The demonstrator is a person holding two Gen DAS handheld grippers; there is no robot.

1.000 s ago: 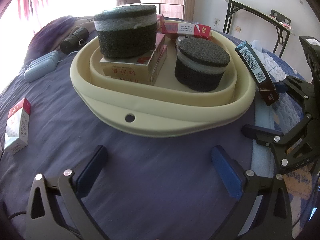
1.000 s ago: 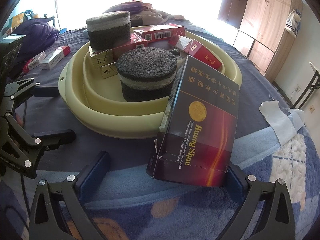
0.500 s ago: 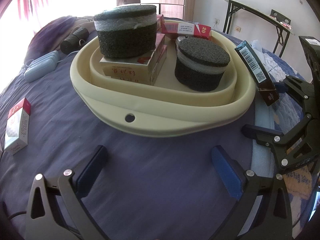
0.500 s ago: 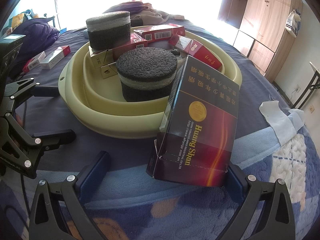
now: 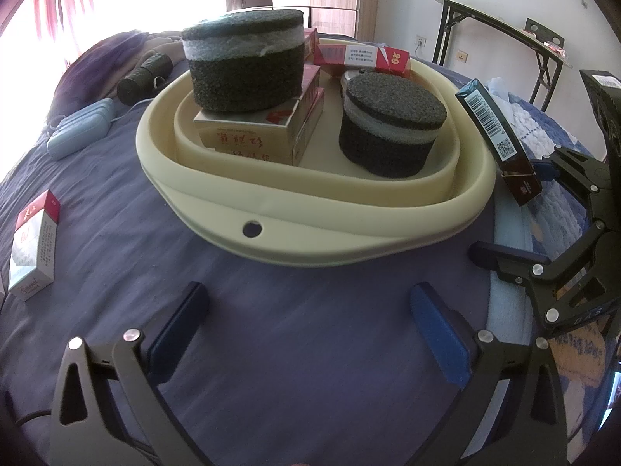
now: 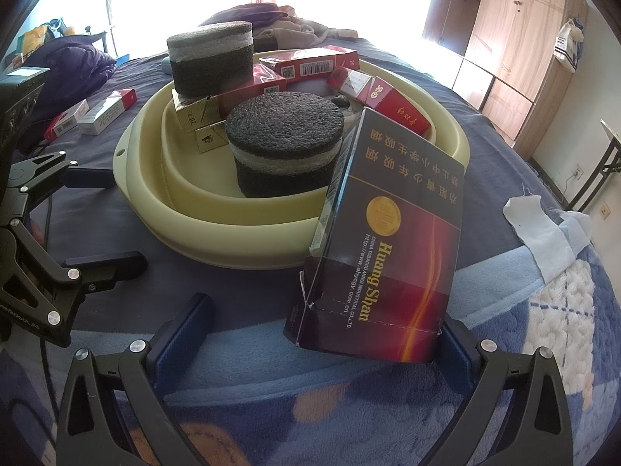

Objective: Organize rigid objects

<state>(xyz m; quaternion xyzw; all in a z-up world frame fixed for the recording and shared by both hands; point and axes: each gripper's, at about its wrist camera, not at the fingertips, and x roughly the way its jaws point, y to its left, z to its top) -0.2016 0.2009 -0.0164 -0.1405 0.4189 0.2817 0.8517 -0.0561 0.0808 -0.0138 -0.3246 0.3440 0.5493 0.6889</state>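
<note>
The dark cigarette box (image 6: pixel 388 240) stands tilted between the fingers of the right tongs (image 6: pixel 322 310), its lower edge down by the blue blanket and its upper part leaning toward the basin (image 6: pixel 240 237); these tongs are spread wide, the box touching only the right-hand pad while the left-hand pad stands well apart from it, so nothing is pinched. From the left wrist view the same box (image 5: pixel 496 136) shows its barcode side, just beside the basin's rim, with one blue pad behind it.

The left tongs (image 5: pixel 306 293) are spread too, with only the purple bed (image 5: pixel 271 349) between the pads; they point at the near wall of the cream basin (image 5: pixel 310 240), which has a small round hole in its rim.

Inside the basin, a low round foam block (image 5: pixel 392 132) sits on the floor on the right; a taller round foam block (image 5: pixel 242 66) rests on a tan carton (image 5: pixel 244 136) on the left; red cigarette packs (image 5: pixel 361 56) lie along the far rim.

Out on the bed, a white and red pack (image 5: pixel 33 244) stands near the left edge; a pale blue case (image 5: pixel 81 128) and a black roll (image 5: pixel 145 77) lie beyond the basin; more packs (image 6: pixel 104 110) lie on the far side in the right wrist view; a white cloth (image 6: pixel 539 229) lies on the blanket to the right. A folding desk (image 5: pixel 500 27) and a wooden wardrobe (image 6: pixel 504 39) stand by the walls.
</note>
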